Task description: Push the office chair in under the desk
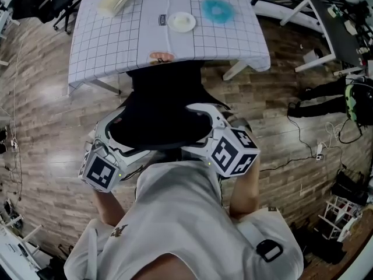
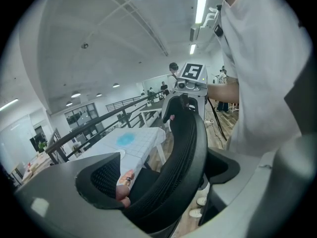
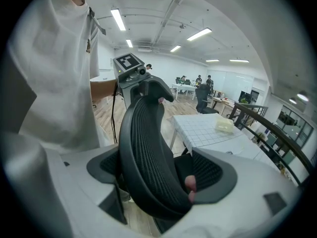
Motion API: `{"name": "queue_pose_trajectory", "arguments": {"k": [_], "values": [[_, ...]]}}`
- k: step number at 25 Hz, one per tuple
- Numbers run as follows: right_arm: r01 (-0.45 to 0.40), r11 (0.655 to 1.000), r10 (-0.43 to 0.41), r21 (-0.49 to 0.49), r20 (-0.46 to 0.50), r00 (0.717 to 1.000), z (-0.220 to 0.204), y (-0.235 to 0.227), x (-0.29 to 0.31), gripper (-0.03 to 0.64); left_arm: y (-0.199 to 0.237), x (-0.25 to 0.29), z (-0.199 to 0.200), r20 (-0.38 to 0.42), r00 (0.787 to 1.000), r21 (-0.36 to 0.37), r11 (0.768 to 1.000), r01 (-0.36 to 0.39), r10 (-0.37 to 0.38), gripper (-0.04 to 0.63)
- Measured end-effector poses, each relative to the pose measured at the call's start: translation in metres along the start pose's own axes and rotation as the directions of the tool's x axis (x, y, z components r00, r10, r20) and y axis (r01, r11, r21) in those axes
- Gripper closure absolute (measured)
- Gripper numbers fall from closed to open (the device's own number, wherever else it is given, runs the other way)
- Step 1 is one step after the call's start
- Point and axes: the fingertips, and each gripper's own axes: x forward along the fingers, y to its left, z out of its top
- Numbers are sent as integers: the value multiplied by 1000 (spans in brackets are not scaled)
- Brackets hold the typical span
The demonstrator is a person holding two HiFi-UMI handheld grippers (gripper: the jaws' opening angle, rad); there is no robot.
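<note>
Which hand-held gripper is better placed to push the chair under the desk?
Right, marginally. Both grip the backrest, but the right hand-held gripper looks nearer its middle, facing the desk; the left hand-held gripper holds the outer corner.

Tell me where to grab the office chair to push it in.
Grip the backrest by its top rim from behind, jaws straddling it near each end. The panel is thin and upright, with the desk straight ahead of it.
</note>
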Motion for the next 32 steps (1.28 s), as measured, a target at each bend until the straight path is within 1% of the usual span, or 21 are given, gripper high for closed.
{"name": "queue_pose_trajectory", "arguments": {"k": [7, 20, 23, 26, 32], "values": [[11, 1000, -11, 12, -2, 1000, -1, -9, 2, 198, 8, 6, -2, 9, 1000, 8, 1000, 23, -23, 95], [28, 999, -28, 25, -20, 999, -7, -31, 1, 198, 26, 21, 2, 10, 999, 24, 999, 43, -44, 96], [23, 999, -22, 27, -20, 1000, -10, -35, -2, 198, 27, 27, 5, 1, 999, 14, 999, 49, -49, 95], [8, 1000, -8, 14, -25, 1000, -16, -41, -6, 198, 28, 35, 8, -11, 999, 4, 999, 42, -42, 95], [-14, 1000, 14, 5, -25, 1000, -27, -53, -16, 198, 30, 50, 16, -12, 1000, -8, 1000, 28, -29, 95]]}}
